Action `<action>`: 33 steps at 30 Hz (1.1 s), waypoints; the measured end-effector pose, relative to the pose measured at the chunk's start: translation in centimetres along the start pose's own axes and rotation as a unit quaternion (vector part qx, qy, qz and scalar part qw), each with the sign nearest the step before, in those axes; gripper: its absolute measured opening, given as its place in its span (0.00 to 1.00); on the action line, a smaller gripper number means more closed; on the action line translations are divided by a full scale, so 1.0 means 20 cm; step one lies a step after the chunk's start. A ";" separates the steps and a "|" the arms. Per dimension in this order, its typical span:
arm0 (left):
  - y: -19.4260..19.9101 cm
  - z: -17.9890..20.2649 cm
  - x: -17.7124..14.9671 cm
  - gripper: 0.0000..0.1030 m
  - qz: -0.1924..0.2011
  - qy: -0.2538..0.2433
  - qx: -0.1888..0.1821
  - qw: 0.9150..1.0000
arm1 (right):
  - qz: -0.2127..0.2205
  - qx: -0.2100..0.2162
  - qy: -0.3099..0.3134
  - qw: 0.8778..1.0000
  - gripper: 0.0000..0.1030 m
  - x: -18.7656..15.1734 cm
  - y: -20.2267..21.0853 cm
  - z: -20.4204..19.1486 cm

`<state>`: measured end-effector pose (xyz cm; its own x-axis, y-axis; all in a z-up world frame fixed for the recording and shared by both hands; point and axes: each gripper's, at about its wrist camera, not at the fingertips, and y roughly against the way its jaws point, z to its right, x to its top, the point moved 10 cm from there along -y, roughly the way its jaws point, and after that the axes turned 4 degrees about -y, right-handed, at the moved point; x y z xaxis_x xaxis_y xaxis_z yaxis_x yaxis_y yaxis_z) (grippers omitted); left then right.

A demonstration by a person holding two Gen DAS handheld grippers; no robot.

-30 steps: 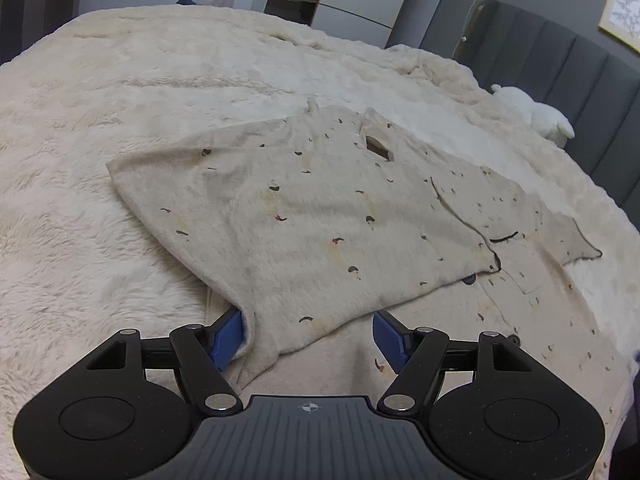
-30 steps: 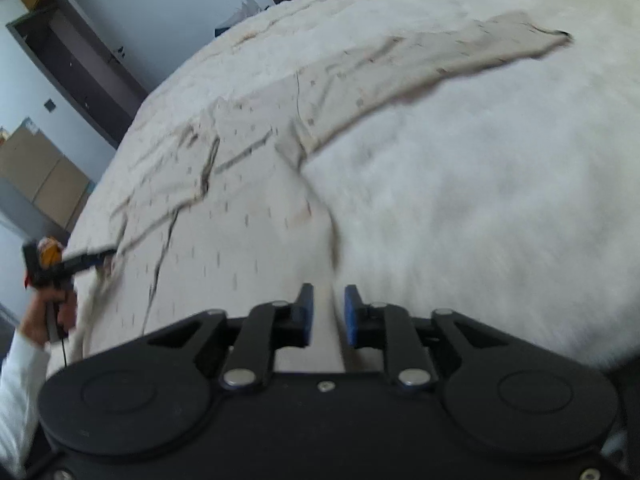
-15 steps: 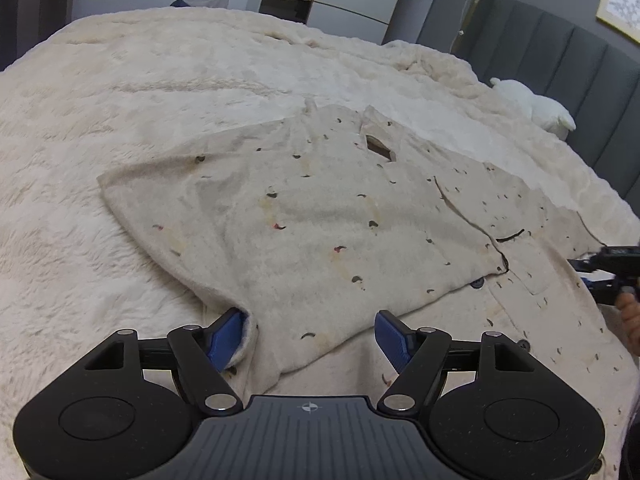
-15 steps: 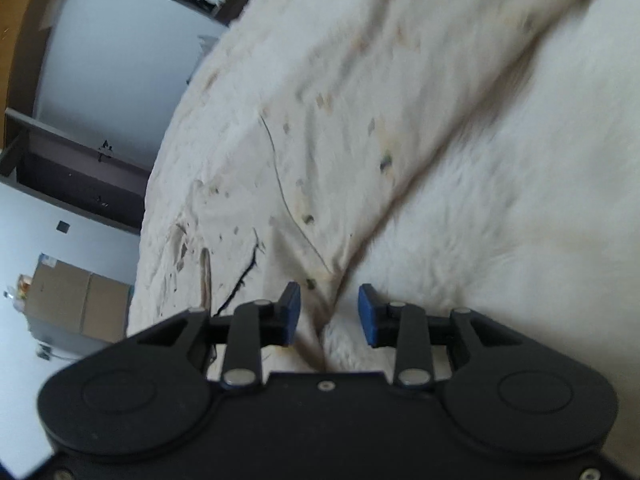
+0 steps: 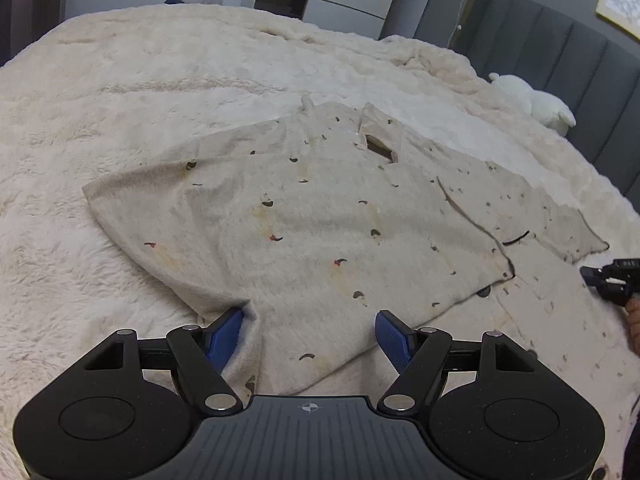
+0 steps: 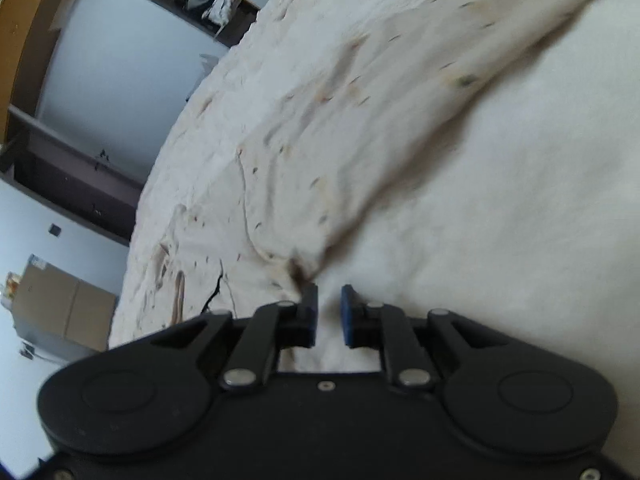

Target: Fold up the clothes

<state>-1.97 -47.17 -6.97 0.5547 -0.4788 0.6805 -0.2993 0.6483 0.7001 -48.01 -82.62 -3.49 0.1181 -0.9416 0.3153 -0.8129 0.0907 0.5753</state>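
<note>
— Two grippers are showing; how is each one standing?

— The left gripper (image 5: 310,334) is hanging with its blue pads spread wide, the left pad touching a raised fold at the near hem of the garment (image 5: 320,216) but clamping nothing. The right gripper (image 6: 329,312) is sitting low on the blanket (image 6: 500,220), jaws parted by a narrow gap, just at a dark puckered corner of the cloth; nothing is lying between its pads.

— Where is the garment lying?

— Spread across the middle of the bed, one half folded over the other, its far sleeve reaching toward the headboard (image 5: 560,52) side where a white plush toy (image 5: 536,106) is resting.

— What is differing from a second ago?

— The right gripper was nearly closed then and aimed across the blanket; now it is opening a little and pressing in closer to the cloth's edge. The left is staying wide, barely shifting.
</note>
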 end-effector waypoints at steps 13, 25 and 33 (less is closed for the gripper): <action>-0.05 -0.02 0.01 0.66 0.021 0.011 0.001 1.000 | 0.208 -0.059 -0.180 0.960 0.32 0.84 0.16 0.62; -0.12 -0.03 0.09 0.66 0.023 -0.002 0.009 1.000 | 0.291 -0.082 0.010 0.953 0.00 1.35 0.23 0.27; -0.16 -0.03 0.11 0.66 0.025 -0.004 0.011 1.000 | 0.230 -0.230 0.021 0.946 0.15 1.29 0.04 0.52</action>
<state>0.70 -49.94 -7.85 0.5330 -0.4511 0.7159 -0.3431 0.6582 0.6701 -51.52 -110.21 -2.80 -0.1564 -0.7559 0.6357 -0.4520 0.6271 0.6344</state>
